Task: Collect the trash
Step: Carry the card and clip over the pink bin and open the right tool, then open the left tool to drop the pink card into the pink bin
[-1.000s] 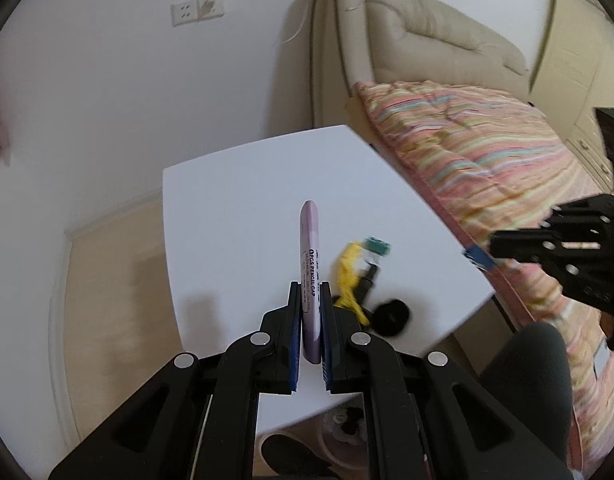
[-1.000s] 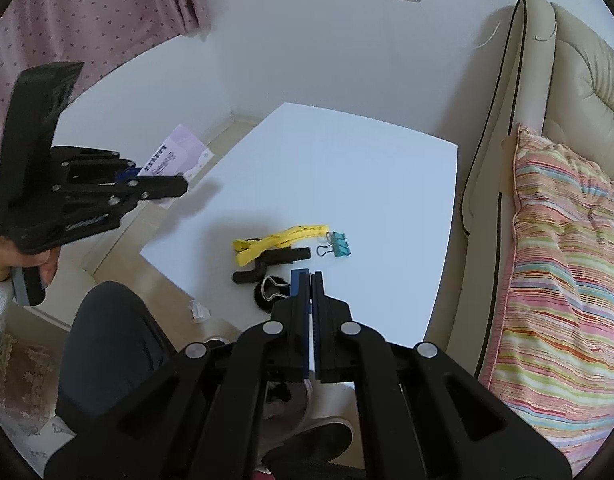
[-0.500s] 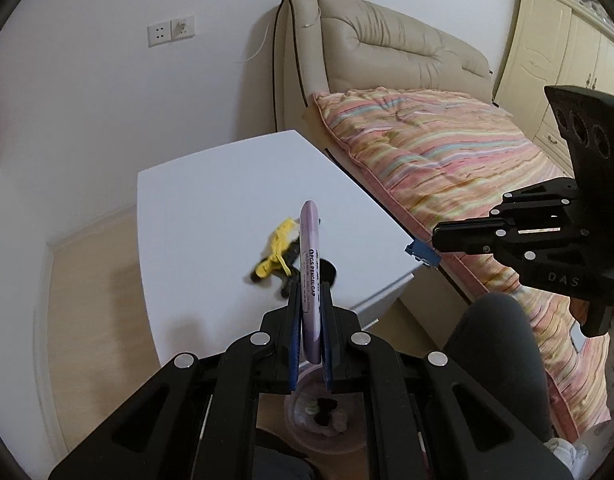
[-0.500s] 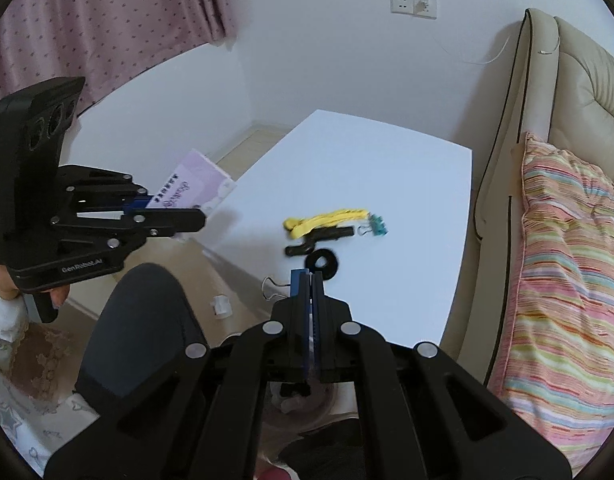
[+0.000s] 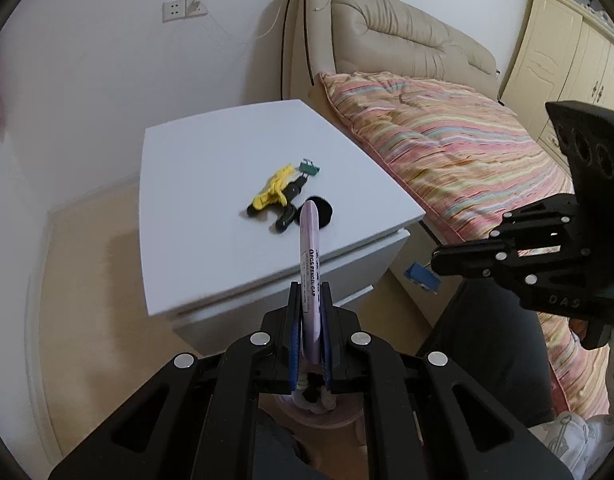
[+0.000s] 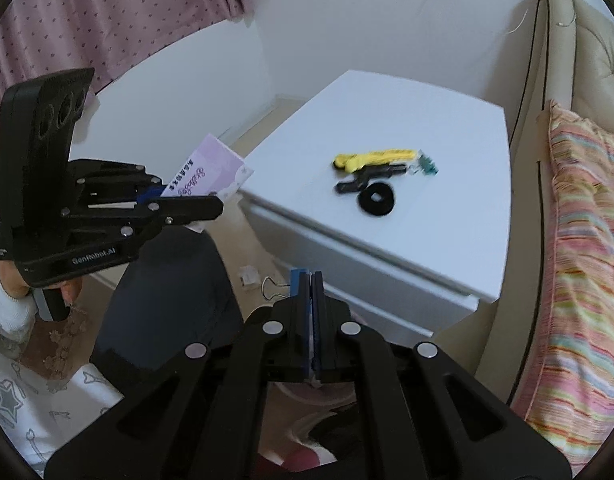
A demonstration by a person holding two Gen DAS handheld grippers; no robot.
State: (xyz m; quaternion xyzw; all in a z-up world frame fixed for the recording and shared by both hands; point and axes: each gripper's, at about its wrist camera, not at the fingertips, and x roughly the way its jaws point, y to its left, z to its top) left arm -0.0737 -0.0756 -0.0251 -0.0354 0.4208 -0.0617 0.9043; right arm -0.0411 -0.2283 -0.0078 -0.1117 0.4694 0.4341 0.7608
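Beside the white cabinet (image 5: pixel 227 168), left tool (image 5: pixel 310 312) pinching a lilac packet (image 5: pixel 309 248), right tool (image 6: pixel 306 308) clamping a binder clip (image 6: pixel 273 286), bed (image 5: pixel 447 152) alongside.

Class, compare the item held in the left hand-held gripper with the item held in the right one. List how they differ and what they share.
The pale purple pencil-cap packet in the left hand-held gripper is a long flat printed packet; the blue binder clip in the right hand-held gripper is a small clip with a wire loop. The packet sticks far beyond the fingertips; the clip barely shows. Both are clamped, off the white cabinet.
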